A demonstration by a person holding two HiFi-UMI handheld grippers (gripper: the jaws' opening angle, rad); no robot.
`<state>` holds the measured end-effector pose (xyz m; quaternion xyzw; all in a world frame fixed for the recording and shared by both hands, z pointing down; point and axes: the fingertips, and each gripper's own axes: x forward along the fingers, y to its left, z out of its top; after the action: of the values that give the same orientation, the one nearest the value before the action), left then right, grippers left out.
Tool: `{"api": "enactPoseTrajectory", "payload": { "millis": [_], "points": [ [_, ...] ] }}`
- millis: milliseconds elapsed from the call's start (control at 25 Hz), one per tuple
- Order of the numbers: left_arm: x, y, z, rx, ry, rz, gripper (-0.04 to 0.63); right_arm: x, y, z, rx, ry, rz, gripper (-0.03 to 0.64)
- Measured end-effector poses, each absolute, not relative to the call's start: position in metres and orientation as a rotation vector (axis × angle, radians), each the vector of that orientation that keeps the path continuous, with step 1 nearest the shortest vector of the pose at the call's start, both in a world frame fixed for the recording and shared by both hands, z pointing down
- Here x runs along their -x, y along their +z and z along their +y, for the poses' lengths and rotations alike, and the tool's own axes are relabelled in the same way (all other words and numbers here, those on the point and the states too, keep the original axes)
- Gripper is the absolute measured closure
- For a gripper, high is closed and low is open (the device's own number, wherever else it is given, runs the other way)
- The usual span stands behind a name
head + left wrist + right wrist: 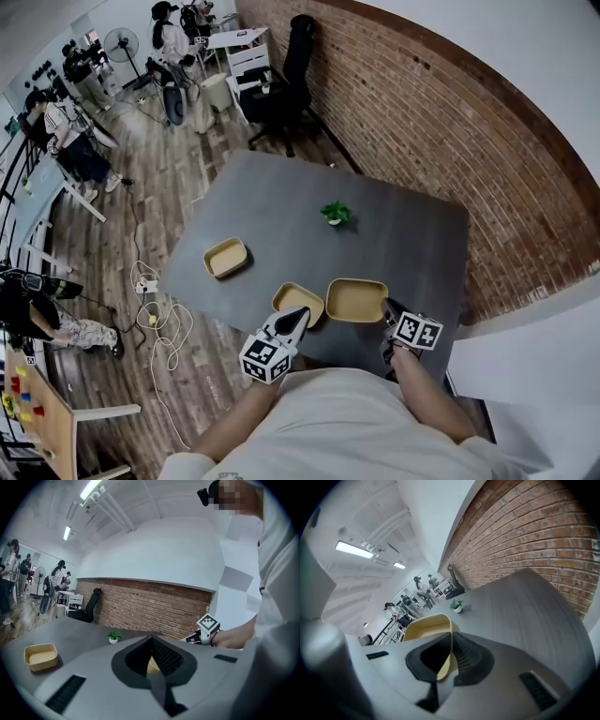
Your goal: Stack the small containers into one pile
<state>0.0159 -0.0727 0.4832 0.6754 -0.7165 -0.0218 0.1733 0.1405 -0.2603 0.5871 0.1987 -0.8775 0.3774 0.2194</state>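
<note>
Three shallow yellow containers lie on the grey table (pixel 281 202). My left gripper (pixel 297 319) is shut on the near wall of the middle small container (pixel 298 299); in the left gripper view a yellow strip of that container (pixel 152 666) shows between the closed jaws of the left gripper (pixel 152 641). My right gripper (pixel 387 308) is shut on the near right rim of the larger container (pixel 355 299), whose yellow wall (pixel 431 626) runs between the jaws of the right gripper (pixel 451 637). The third container (pixel 227 257) (pixel 41 656) lies apart at the left.
A small potted plant (pixel 335 213) (pixel 113 637) (pixel 457 605) stands mid-table beyond the containers. A brick wall (pixel 441 122) runs along the right. An office chair (pixel 286 89) stands past the far edge. Cables (pixel 155 309) lie on the floor at the left, with people (pixel 66 136) farther back.
</note>
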Motion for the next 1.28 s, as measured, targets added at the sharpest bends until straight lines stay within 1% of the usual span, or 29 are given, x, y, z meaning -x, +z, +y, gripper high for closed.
{"api": "enactPoseTrajectory", "payload": {
  "millis": [200,480,1040,1280],
  "points": [
    [-0.014,0.488,-0.083,-1.925,-0.058,-1.996,0.584,-0.134,0.592,-0.265,-0.546,1.056,-2.407,0.595],
    [0.008,0.489,-0.09,-1.992,-0.047,-1.919,0.584,-0.122,0.598,-0.257,-0.6,1.087,-2.381,0.595],
    [0.086,0.491,-0.083,-2.182,0.033,-1.681,0.584,-0.086,0.606,-0.212,-0.87,1.202,-2.331,0.594],
    [0.108,0.503,-0.073,-2.255,0.067,-1.543,0.584,-0.074,0.613,-0.181,-0.993,1.253,-2.302,0.594]
  ]
}}
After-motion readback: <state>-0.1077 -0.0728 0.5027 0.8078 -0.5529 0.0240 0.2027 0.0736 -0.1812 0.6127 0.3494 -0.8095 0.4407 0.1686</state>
